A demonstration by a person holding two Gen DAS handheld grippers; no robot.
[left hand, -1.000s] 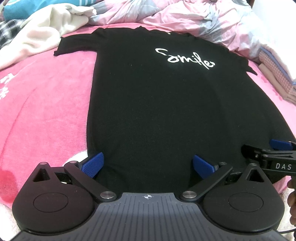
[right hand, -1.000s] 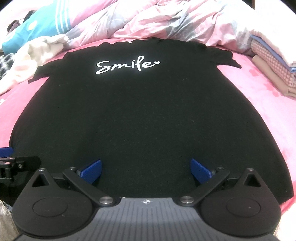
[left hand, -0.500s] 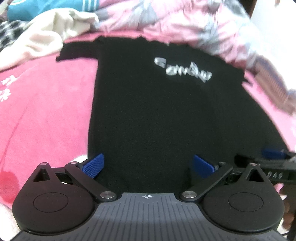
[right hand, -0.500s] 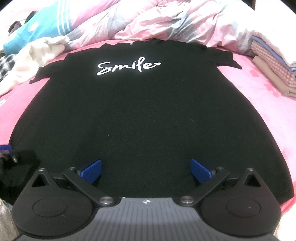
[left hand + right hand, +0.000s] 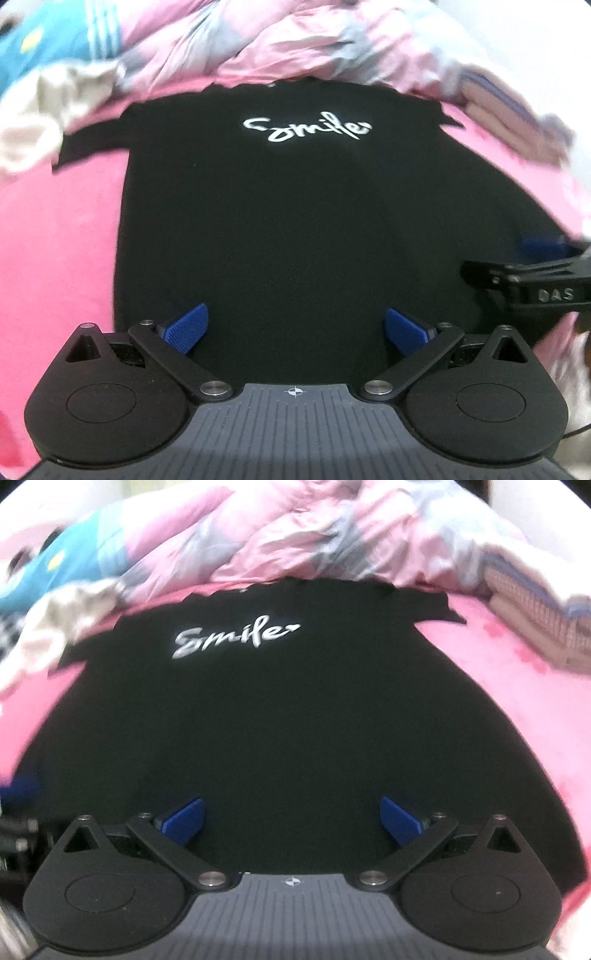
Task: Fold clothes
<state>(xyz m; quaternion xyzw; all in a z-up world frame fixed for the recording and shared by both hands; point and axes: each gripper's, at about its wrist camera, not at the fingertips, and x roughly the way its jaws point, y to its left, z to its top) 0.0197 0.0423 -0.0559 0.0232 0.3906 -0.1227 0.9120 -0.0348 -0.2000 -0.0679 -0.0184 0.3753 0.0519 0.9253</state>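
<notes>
A black T-shirt (image 5: 295, 221) (image 5: 288, 720) with white "Smile" lettering lies flat, front up, on a pink bed cover (image 5: 55, 240), collar at the far end. My left gripper (image 5: 295, 328) is open over the hem's left part, its blue pads wide apart with only cloth beneath. My right gripper (image 5: 291, 816) is open over the hem's right part, nothing between its pads. The right gripper's black arm (image 5: 528, 284) shows at the right edge of the left wrist view. Both views are blurred by motion.
A crumpled pink and grey duvet (image 5: 314, 535) lies beyond the collar. A cream garment (image 5: 48, 107) and a blue one (image 5: 48, 40) sit at the far left. A stack of folded clothes (image 5: 535, 620) rests at the far right.
Both grippers have shifted forward and tilted over the shirt, so the lettering sits lower in view. The left view has swung right. Both stay open; the shirt has not moved.
</notes>
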